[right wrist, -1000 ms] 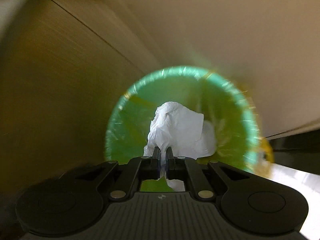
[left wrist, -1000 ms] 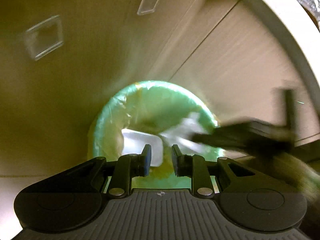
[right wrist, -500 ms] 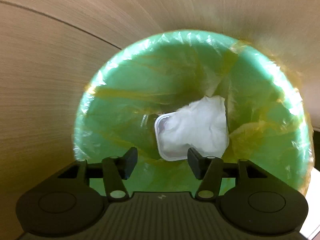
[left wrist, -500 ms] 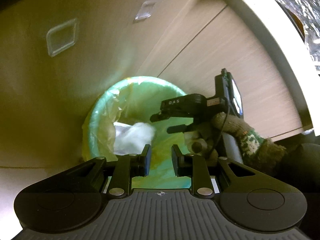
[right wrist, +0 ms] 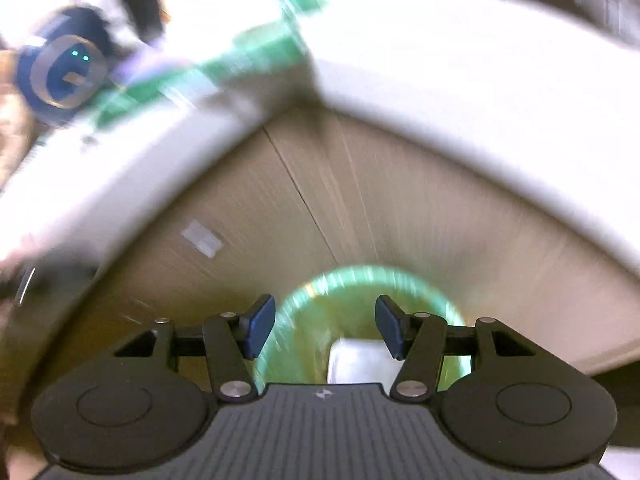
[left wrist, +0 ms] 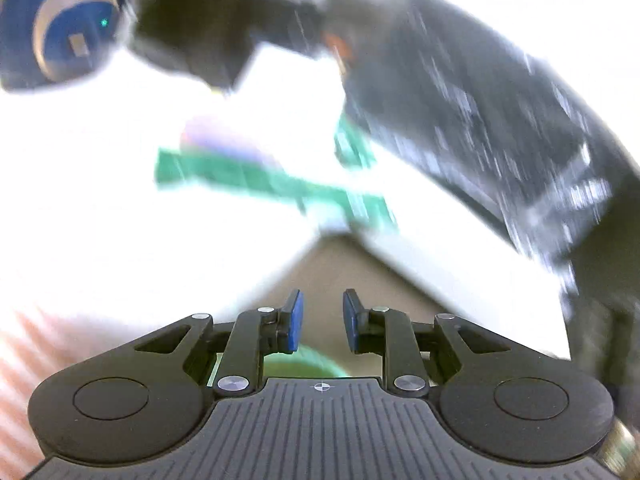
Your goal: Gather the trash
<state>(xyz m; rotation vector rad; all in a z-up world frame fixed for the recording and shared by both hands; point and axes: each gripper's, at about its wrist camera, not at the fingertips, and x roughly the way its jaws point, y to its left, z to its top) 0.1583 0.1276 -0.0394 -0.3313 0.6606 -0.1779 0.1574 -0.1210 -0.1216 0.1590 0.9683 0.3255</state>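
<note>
Already a white piece of trash (right wrist: 362, 360) lay inside the green-lined bin (right wrist: 296, 312), which sat at about six o'clock in the right wrist view, below the wood-grain cabinet front (right wrist: 400, 200). The right gripper (right wrist: 325, 326) stood with its jaws apart and nothing between the blue pads; the white piece seen between them lay far below, in the bin. The left gripper (left wrist: 321, 320) was likewise released, its pads parted on empty air, with only a sliver of the bin's green rim (left wrist: 316, 364) showing at six o'clock in its own view. Both views were badly blurred. On the white counter (left wrist: 100, 200), a green strip-like object (left wrist: 256, 176) lay toward twelve o'clock; whether it was trash could not be told. Judging from this, at least one deposit was done, both claws were free, and any remaining litter on the counter was left to collect.
</note>
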